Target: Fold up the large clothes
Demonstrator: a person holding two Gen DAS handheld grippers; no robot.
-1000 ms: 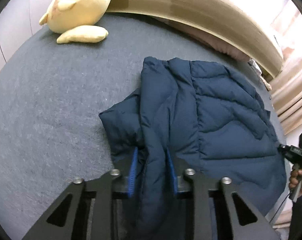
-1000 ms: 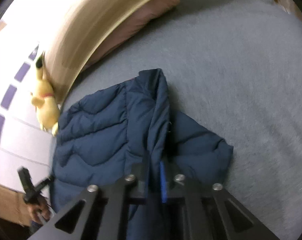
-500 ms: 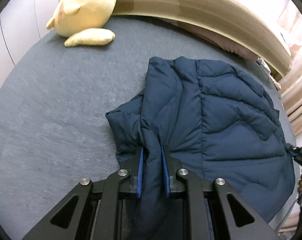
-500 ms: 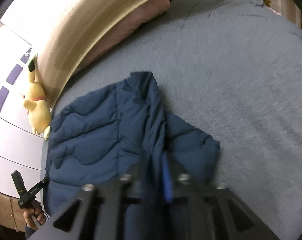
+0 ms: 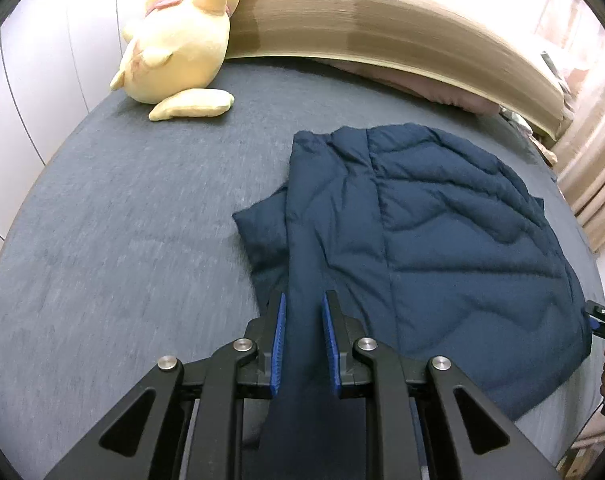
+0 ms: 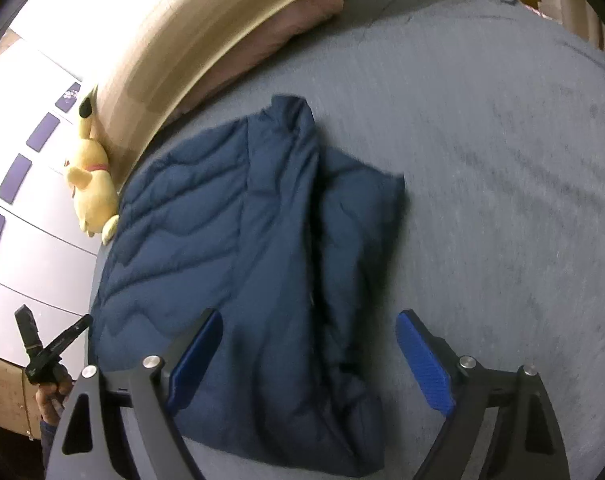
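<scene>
Two grippers: left gripper [image 5: 302, 312] pinching navy jacket [image 5: 442, 248] fold; right gripper [image 6: 308, 336] jaws just opened, released.

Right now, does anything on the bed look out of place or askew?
Nothing damaged. The navy jacket lies unevenly folded: one flap sticks out sideways past the folded edge. The left gripper pinches a ridge of it; the right gripper has just been opening, pads clear.

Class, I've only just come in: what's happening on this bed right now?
A person with a handheld gripper in each hand is folding a navy quilted puffer jacket on a grey bed. The left gripper pinches a fold of it. The right gripper has just been opening; its jaws stand wide above the jacket, gripping nothing.
</scene>
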